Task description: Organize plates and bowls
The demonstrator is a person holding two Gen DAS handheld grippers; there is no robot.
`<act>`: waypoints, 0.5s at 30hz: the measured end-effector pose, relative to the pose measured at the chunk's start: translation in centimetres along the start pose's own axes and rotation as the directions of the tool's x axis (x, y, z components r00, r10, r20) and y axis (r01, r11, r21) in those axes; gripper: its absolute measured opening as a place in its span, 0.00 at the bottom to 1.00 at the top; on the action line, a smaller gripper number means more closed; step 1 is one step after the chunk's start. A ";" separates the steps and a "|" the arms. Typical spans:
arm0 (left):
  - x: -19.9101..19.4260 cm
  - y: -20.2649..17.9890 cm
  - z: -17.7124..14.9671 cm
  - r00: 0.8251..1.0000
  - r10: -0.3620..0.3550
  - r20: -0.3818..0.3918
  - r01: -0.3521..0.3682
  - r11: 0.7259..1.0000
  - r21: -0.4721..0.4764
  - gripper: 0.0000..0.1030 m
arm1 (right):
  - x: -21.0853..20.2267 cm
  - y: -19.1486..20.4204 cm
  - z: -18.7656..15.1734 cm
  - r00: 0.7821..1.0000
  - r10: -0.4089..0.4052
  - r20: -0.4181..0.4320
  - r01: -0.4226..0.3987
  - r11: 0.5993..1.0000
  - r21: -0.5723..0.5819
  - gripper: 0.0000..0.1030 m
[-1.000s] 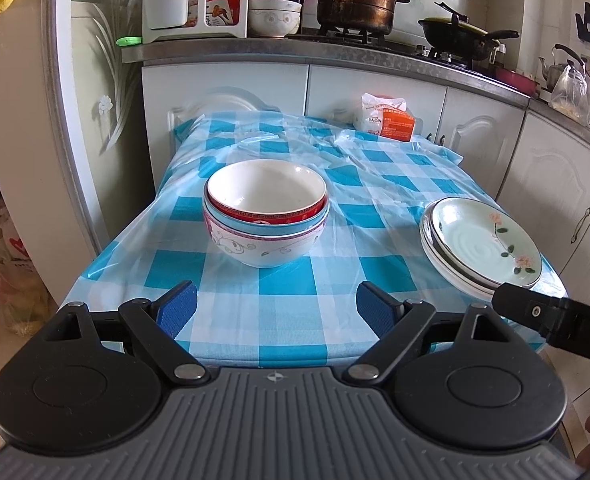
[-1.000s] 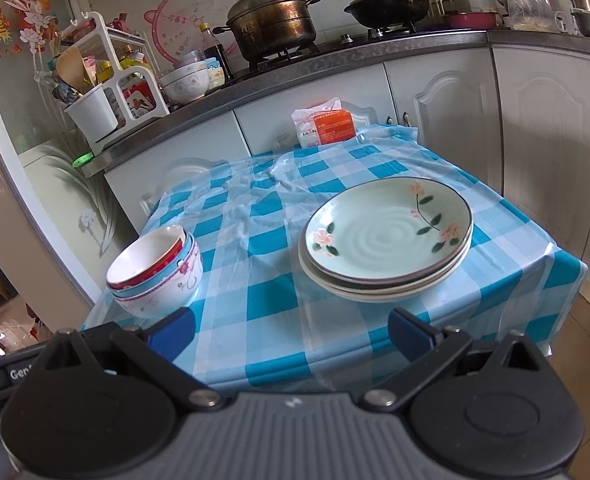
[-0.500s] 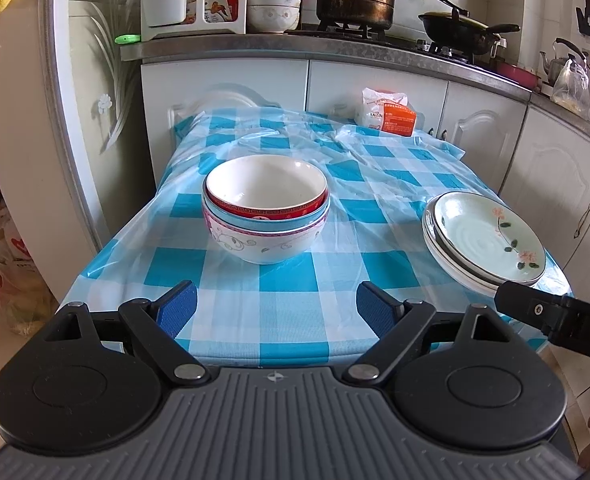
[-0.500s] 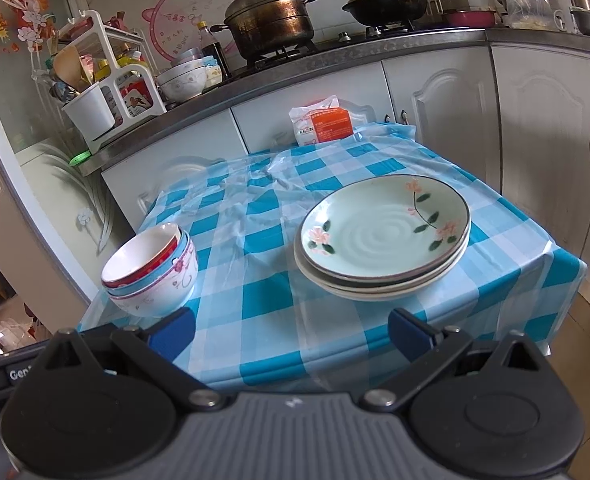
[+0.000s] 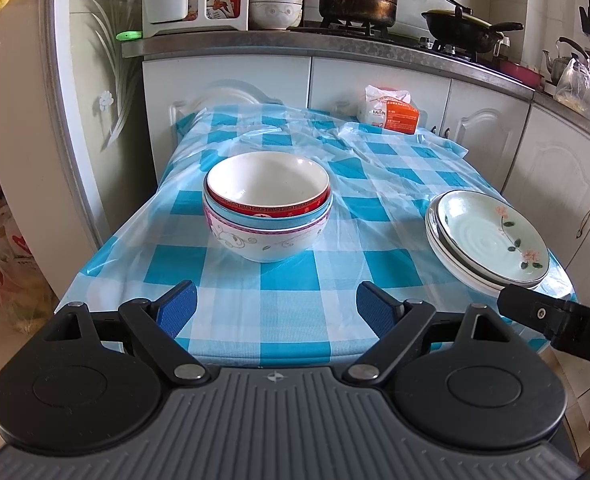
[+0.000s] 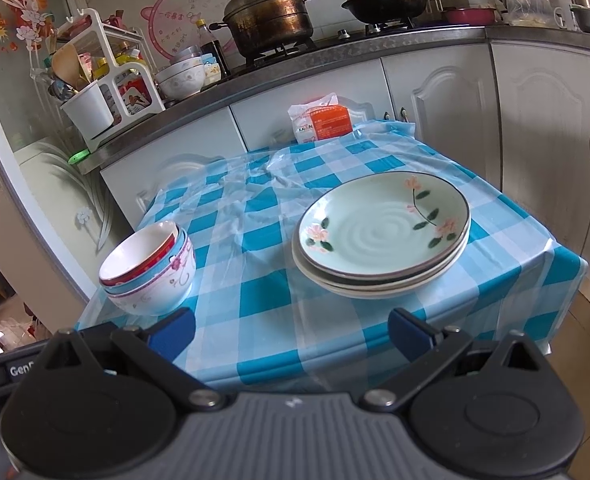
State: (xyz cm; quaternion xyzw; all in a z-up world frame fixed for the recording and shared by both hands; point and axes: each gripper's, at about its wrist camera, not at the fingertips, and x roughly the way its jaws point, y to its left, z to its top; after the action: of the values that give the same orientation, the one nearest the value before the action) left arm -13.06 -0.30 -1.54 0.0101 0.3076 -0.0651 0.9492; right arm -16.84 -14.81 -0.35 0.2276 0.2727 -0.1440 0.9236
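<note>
On the left of the blue-and-white checked tablecloth stood a nested stack of three ceramic bowls, red-rimmed one on top. The left gripper hung before it, spread and empty. On the right lay a stack of pale green flowered plates, well apart from the bowls; the right gripper was likewise spread, empty.

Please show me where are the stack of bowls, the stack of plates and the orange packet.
stack of bowls (image 5: 267, 216), left wrist view, on the outer wall of the nested bowls.
stack of plates (image 6: 383, 232), right wrist view, on the top plate's centre.
orange packet (image 6: 331, 123), right wrist view, on its orange front.
</note>
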 end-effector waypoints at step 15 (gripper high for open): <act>0.1 -0.1 0.0 1.000 0.001 0.005 -0.001 1.000 -0.006 1.00 | 0.1 0.0 0.0 1.000 0.001 -0.004 -0.001 1.000 -0.001 0.99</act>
State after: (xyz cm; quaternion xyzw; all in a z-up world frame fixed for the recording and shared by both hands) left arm -12.94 -0.38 -1.58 0.0073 0.3055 -0.0637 0.9500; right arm -16.83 -14.83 -0.44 0.2276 0.2744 -0.1433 0.9233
